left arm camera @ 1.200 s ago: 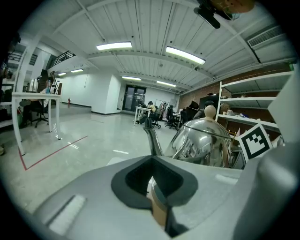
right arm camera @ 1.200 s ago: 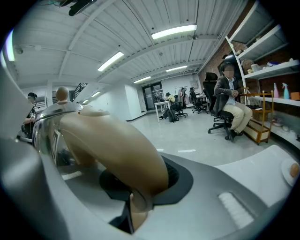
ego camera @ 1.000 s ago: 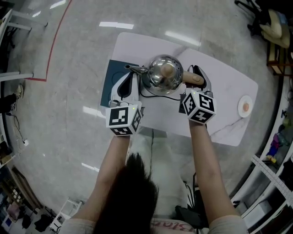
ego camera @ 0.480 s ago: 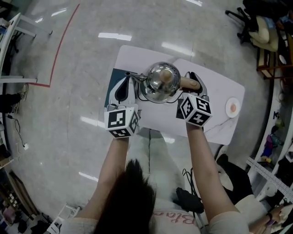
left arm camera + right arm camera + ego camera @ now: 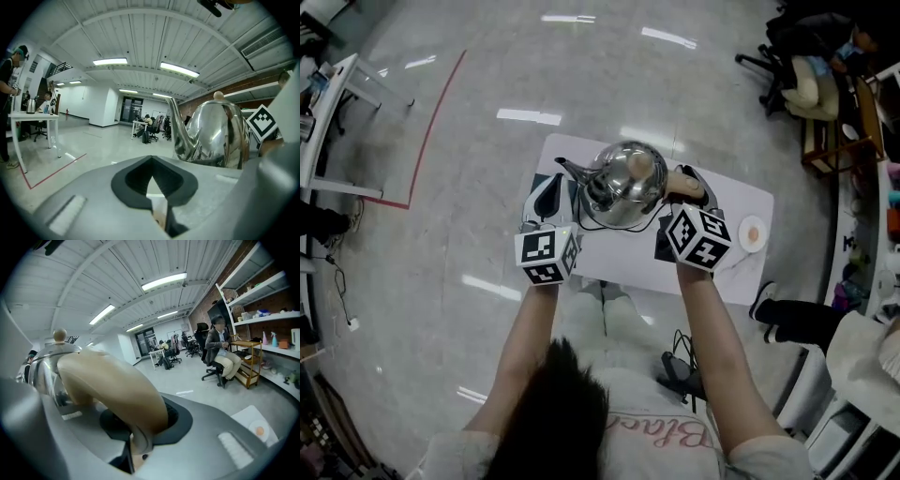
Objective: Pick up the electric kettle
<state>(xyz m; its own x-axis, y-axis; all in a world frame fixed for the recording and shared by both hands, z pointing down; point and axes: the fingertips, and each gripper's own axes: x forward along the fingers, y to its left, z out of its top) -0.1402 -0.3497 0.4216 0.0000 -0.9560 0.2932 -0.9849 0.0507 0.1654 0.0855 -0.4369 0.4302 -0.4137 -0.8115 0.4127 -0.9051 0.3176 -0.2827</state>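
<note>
The shiny steel electric kettle [image 5: 623, 183] hangs above the white table [image 5: 727, 272], spout pointing left. Its beige handle [image 5: 684, 183] sits between the jaws of my right gripper [image 5: 692, 180], which is shut on it. In the right gripper view the handle [image 5: 108, 380] curves down into the right gripper [image 5: 133, 446], with the kettle's body [image 5: 44, 366] at the left. My left gripper [image 5: 551, 187] is shut and empty, just left of the spout. In the left gripper view the kettle [image 5: 213, 136] stands right of the left gripper [image 5: 154, 206].
A dark mat [image 5: 533, 185] lies on the table's left end, and a black cable [image 5: 614, 223] trails under the kettle. A small saucer [image 5: 752, 233] sits at the table's right end. A seated person [image 5: 220, 352] and shelves [image 5: 265, 315] are off to the right.
The kettle has risen off the table in my right gripper. The left gripper has kept its place beside the spout. The head view has shifted, so the table sits higher in it.
</note>
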